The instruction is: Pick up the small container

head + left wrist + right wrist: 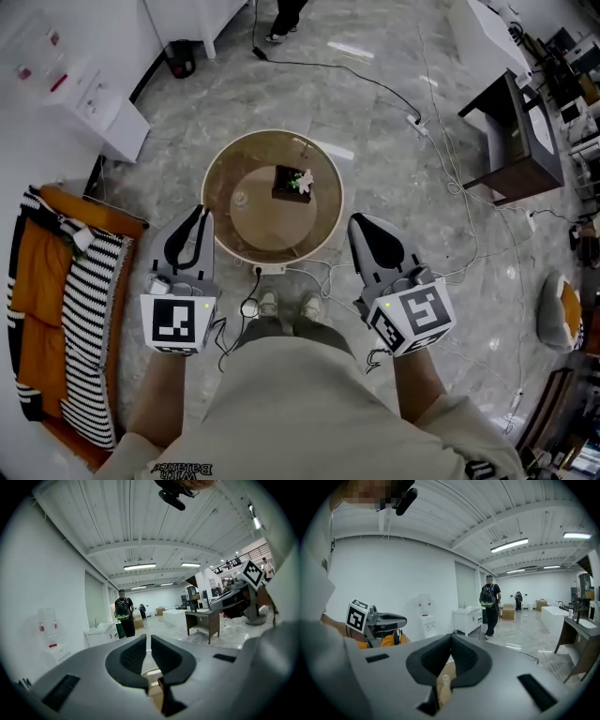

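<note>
Head view sets your left gripper point(201, 216) at the near-left rim of the table point(272, 232), jaws pressed together with nothing between them. The container point(240, 199) stands on the table ahead of those tips, lower and slightly to their right. To your right gripper point(358, 223), also closed and empty, it lies ahead, lower and off to the left. The right gripper view shows the container point(443, 688) low under the jaws, almost on their line, apparently upright with a cap on top. Your left gripper looks nearer, but I judge the right better aimed. Either gripper must spread its jaws first.
</note>
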{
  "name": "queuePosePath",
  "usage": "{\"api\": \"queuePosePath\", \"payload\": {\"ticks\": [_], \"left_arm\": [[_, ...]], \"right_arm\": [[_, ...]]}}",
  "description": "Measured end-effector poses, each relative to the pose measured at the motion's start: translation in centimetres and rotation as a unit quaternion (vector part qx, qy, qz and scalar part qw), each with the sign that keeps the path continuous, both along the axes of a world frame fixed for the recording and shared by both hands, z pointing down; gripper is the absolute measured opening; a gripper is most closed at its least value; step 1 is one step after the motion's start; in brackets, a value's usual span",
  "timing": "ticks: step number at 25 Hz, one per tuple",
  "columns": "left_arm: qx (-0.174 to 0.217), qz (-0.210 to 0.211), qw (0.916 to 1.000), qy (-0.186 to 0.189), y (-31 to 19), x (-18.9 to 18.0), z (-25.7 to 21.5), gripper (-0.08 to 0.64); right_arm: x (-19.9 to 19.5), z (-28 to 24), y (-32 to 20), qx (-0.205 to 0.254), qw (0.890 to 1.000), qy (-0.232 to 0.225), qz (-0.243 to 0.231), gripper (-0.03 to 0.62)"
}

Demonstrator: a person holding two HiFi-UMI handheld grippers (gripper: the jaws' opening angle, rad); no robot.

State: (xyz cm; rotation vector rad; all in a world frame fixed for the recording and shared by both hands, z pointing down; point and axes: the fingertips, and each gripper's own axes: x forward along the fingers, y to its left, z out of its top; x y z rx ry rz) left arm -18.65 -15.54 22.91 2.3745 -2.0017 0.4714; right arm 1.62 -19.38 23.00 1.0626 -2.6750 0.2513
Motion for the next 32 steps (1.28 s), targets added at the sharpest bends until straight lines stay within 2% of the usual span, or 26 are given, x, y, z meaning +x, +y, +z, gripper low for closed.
{"api": "queuePosePath", "payload": {"ticks": [2,8,11,13,16,20,27,32], "left_arm": [[-0.002,-0.004,1.0000,0.003,-1.0,-0.1,0.7,0.019],[0.014,-0.004,0.9999,0.005,-5.1,-1.2,2.3,0.173],[0.037,-0.007,0.9993,0.001,-7.4,-1.9,3.2,0.273],[0.059,-0.003,0.9983,0.006,-9.1,-2.0,3.4,0.303],[0.070,0.010,0.9974,-0.006,-11.1,-1.9,5.3,0.328],[0.054,0.026,0.9980,-0.021,-14.2,-2.1,10.2,0.339],[0.006,0.015,0.9999,0.000,-17.5,-5.2,21.8,0.339],[-0.030,0.027,0.9987,0.031,-18.3,-5.8,30.4,0.342]], "right_arm": [[-0.3,0.3,-0.8,0.000,1.000,0.000,-0.005,-0.005],[-1.5,1.6,-4.3,0.011,1.000,0.002,-0.013,-0.005],[-1.7,3.1,-6.2,0.010,1.000,0.006,-0.006,-0.005],[-1.9,4.5,-7.5,0.007,1.000,0.009,-0.001,-0.004],[-2.1,7.1,-9.0,-0.006,1.000,0.014,0.005,-0.005],[-2.8,11.0,-11.1,-0.023,1.000,0.018,0.007,-0.005],[-7.0,18.7,-12.9,-0.044,0.998,0.022,-0.027,-0.005],[-8.8,24.7,-13.3,-0.068,0.997,0.016,-0.032,-0.005]]}}
